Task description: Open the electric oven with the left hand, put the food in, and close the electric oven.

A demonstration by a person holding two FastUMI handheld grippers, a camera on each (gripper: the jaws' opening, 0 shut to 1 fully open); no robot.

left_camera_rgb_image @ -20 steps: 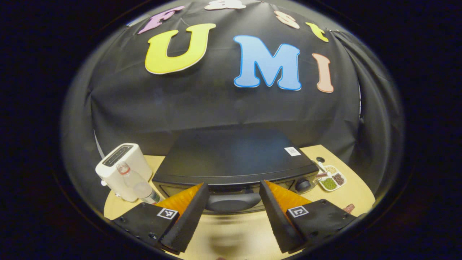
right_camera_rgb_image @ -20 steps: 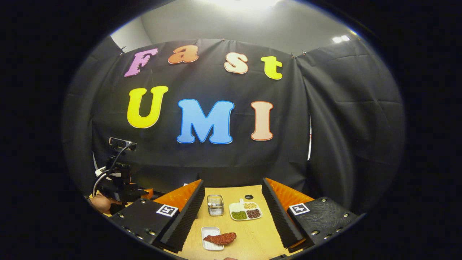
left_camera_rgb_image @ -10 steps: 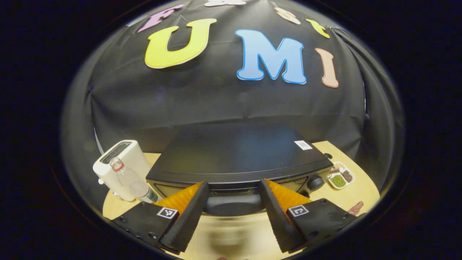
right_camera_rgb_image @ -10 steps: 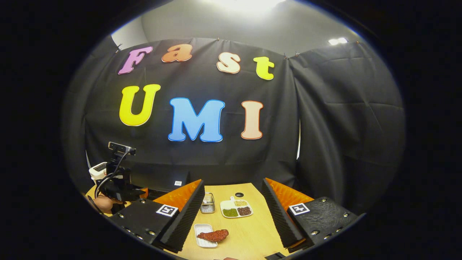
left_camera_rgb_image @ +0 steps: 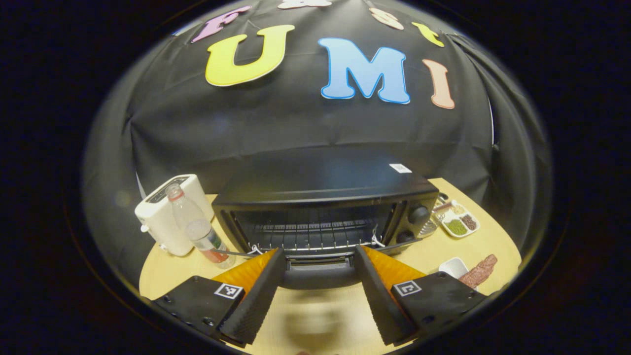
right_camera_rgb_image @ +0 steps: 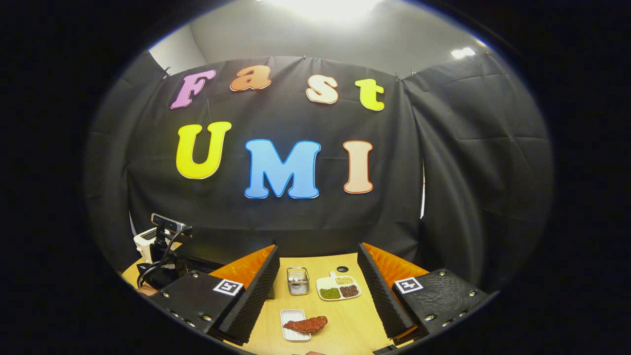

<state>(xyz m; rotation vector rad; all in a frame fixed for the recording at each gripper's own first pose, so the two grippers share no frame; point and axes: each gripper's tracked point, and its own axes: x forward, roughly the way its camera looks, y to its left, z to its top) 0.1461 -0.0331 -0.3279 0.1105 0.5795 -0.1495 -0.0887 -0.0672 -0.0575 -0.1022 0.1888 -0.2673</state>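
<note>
Left gripper view, nearest: my left gripper (left_camera_rgb_image: 319, 276), fingers spread wide, one on each side of the oven door's dark handle (left_camera_rgb_image: 319, 277); I cannot tell whether either finger touches it. The door hangs open toward me.

Next: electric oven (left_camera_rgb_image: 323, 197), black, on the wooden bench (left_camera_rgb_image: 162, 268), cavity exposed with a wire rack (left_camera_rgb_image: 315, 234) inside. Two knobs (left_camera_rgb_image: 418, 215) on its right front panel.

Left of the oven: clear plastic bottle (left_camera_rgb_image: 199, 231), upright, just in front of a white toaster (left_camera_rgb_image: 167, 214).

Right of the oven: white divided dish (left_camera_rgb_image: 457, 224) of beans and grains, far right. Nearer, at the right edge, a small white tray (left_camera_rgb_image: 453, 267) bearing the food (left_camera_rgb_image: 478, 270), a reddish-brown strip of meat.

Right gripper view, nearest: my right gripper (right_camera_rgb_image: 319, 291), fingers spread wide, holding nothing, above the bench (right_camera_rgb_image: 355, 315).

Between the fingers: the food (right_camera_rgb_image: 306, 324) lying across its white tray (right_camera_rgb_image: 292, 315), well right of the oven.

Beyond: small metal mesh basket (right_camera_rgb_image: 297, 280) and the divided dish (right_camera_rgb_image: 338, 287), side by side.

Far left: my left gripper's body with its camera (right_camera_rgb_image: 170, 224) and cables, toaster (right_camera_rgb_image: 145, 241) behind it.
</note>
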